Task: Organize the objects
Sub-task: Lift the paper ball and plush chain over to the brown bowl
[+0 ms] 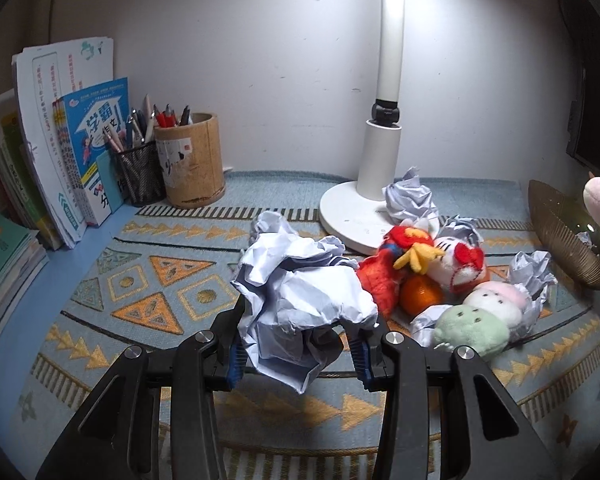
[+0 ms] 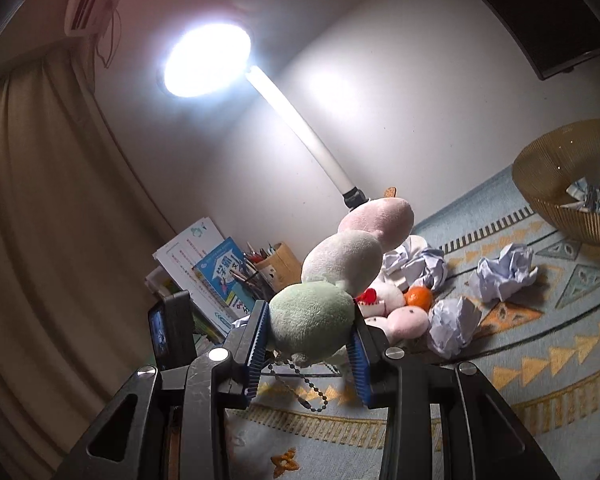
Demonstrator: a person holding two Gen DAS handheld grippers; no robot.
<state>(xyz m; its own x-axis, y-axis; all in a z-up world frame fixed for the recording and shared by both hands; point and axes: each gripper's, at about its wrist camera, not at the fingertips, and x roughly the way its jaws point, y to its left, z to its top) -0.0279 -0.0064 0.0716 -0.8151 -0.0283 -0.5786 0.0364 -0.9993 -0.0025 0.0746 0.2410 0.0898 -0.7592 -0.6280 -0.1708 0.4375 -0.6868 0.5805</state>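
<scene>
Patterned cloth covers the desk under a bright lamp. Risk first: the crumpled paper sits loosely in the left gripper — its jaws pinch only the lower folds, so, I think, a quick swing could drop it. The plush skewer toy stands upward from the right gripper, clamped tight on its green end; the top may wobble and its bead chain could catch something. Nearby lie another plush pile and an orange. Far right is the bowl, holding some paper.
</scene>
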